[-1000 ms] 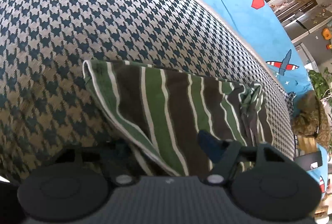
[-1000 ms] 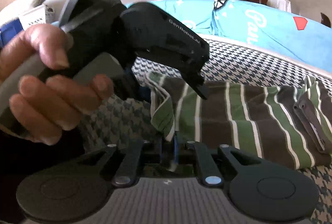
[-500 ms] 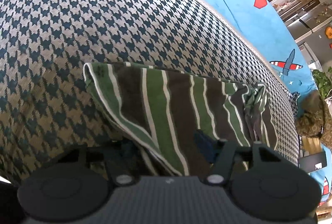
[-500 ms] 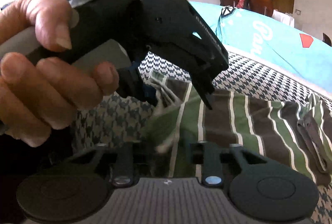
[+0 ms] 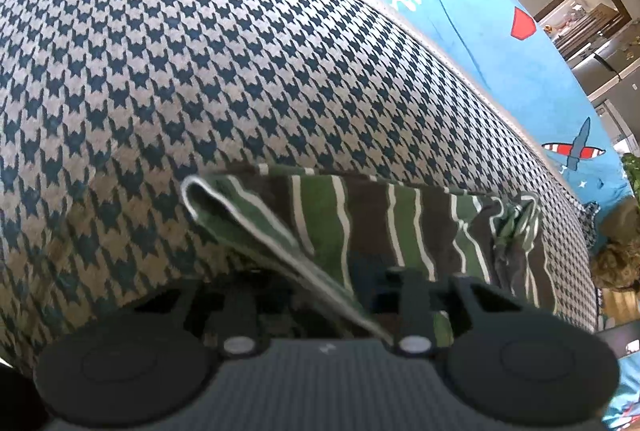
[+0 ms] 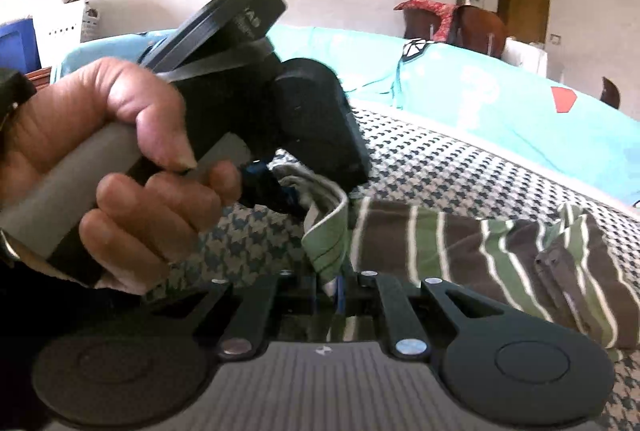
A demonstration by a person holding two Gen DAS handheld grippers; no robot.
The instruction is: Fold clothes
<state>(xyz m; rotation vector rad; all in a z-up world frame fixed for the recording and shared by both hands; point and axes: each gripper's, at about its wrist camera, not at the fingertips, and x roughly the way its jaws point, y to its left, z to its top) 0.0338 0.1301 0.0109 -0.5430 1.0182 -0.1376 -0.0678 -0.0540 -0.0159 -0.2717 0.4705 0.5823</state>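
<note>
A striped garment (image 5: 384,231), brown and green with thin white lines, lies across a houndstooth-patterned cover (image 5: 200,51) on what looks like a bed or sofa. Both grippers have hold of its near edge.

The left gripper (image 5: 320,295) sits low at the bottom of its own view. A folded hem of the garment runs diagonally down between its fingers, which stand fairly narrow with the cloth pinched between them; the rest of the fabric spreads out ahead of the fingertips and bunches into a crumpled collar or sleeve at the far right. From the right wrist view the same left gripper (image 6: 288,199) appears as a black body held in a person's hand (image 6: 120,159), its blue-tipped fingers gripping a raised corner of the hem.

The right gripper (image 6: 328,291) is closed tight on that same lifted green edge, which hangs straight down into the gap between its fingers. Beyond those fingers the garment stretches away to the right, lying flat.

Behind the houndstooth cover is a bright blue sheet (image 5: 480,23) with white cursive lettering, only partly legible, something like "Pau", plus a red shape and a small aeroplane print. No writing on the gripper body is readable in these views.
</note>
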